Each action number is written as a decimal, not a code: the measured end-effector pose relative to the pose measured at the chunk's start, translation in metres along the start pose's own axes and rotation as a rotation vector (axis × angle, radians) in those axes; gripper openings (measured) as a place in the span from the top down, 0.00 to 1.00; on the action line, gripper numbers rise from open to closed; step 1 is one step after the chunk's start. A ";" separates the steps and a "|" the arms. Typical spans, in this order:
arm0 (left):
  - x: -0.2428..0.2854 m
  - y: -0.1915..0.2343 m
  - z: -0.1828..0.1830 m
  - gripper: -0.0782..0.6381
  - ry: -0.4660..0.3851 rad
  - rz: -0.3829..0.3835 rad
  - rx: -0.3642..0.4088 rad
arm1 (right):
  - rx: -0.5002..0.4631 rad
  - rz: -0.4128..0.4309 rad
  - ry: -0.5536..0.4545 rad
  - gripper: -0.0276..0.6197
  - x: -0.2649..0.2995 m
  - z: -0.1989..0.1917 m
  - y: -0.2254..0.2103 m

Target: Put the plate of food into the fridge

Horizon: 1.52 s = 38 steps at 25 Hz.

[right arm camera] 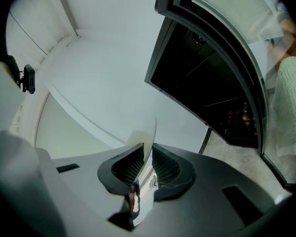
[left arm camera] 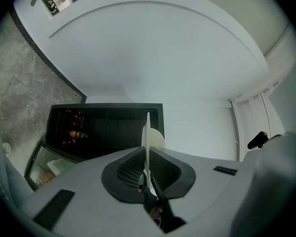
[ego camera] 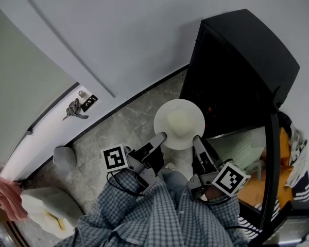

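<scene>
Plate gripped at opposite rims by left tongs, right tongs.

My left gripper and right gripper have matt grey plastic shells with black ribbed pads. The plate clamped in both looks smooth, white and faintly glossy. Ahead is the fridge, smooth and black. Below is speckled stone-like floor. Behind is my checked cloth shirt.
</scene>
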<state>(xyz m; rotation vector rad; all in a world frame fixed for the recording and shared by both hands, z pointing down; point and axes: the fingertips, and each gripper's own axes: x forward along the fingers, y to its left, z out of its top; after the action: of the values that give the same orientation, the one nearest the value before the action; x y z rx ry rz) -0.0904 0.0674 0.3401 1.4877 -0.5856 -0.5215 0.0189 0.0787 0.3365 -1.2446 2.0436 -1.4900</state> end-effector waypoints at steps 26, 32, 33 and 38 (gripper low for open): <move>0.078 0.012 0.020 0.86 0.222 0.034 0.006 | 0.097 -0.082 -0.183 0.87 0.016 0.045 -0.035; 0.105 0.014 0.038 0.86 0.290 0.042 0.003 | 0.117 -0.112 -0.228 0.87 0.033 0.062 -0.042; 0.109 0.015 0.041 0.86 0.301 0.044 0.003 | 0.122 -0.117 -0.237 0.87 0.036 0.066 -0.043; 0.130 0.017 0.052 0.86 0.362 0.045 0.001 | 0.128 -0.160 -0.278 0.87 0.045 0.077 -0.052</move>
<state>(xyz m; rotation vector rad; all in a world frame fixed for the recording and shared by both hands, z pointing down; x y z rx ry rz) -0.0259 -0.0559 0.3626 1.5203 -0.3337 -0.2080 0.0699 -0.0072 0.3612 -1.4971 1.6801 -1.3989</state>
